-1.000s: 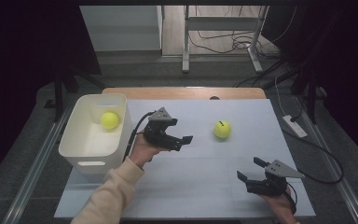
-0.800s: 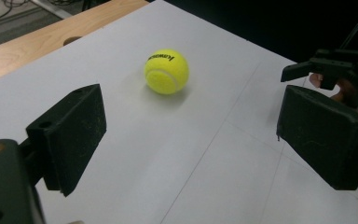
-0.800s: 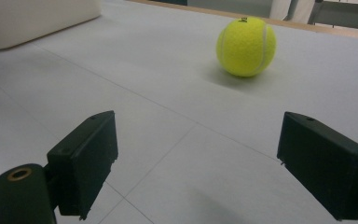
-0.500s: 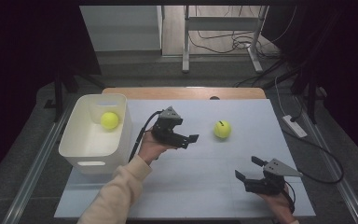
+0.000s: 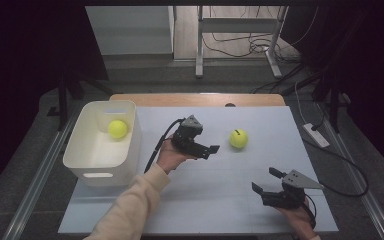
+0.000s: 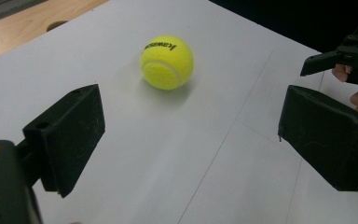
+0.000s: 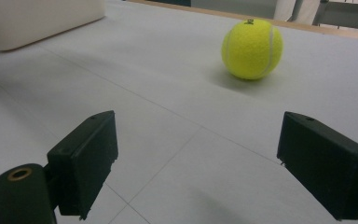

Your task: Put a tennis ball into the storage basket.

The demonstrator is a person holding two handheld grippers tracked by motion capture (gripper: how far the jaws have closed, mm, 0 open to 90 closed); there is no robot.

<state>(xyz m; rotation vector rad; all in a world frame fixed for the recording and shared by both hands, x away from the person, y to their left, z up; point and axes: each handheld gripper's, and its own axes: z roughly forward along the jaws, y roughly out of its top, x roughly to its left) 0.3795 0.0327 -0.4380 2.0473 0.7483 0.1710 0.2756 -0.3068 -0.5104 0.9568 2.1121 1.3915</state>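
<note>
One yellow tennis ball (image 5: 238, 138) (image 6: 167, 62) (image 7: 252, 48) lies on the white table top, right of centre. My left gripper (image 5: 208, 150) (image 6: 189, 107) hovers just left of it, pointing at it. Its jaws stand open with nothing between them and have just been opening a little. A second yellow tennis ball (image 5: 117, 129) rests inside the white bin (image 5: 100, 169) at the left. Near the front right edge, my right gripper (image 5: 264, 180) (image 7: 198, 130) stands open and empty, facing the first ball from a distance. The left gripper view also shows the right gripper (image 6: 340, 60).
A strip of wooden table top (image 5: 195, 99) runs along the far side. A white power strip (image 5: 316, 135) with a black cable lies off the table's right edge. A metal stand's legs (image 5: 200, 50) are on the floor behind.
The left hand has carried its gripper rightward toward the ball on the table. The right gripper and both balls have not moved.
</note>
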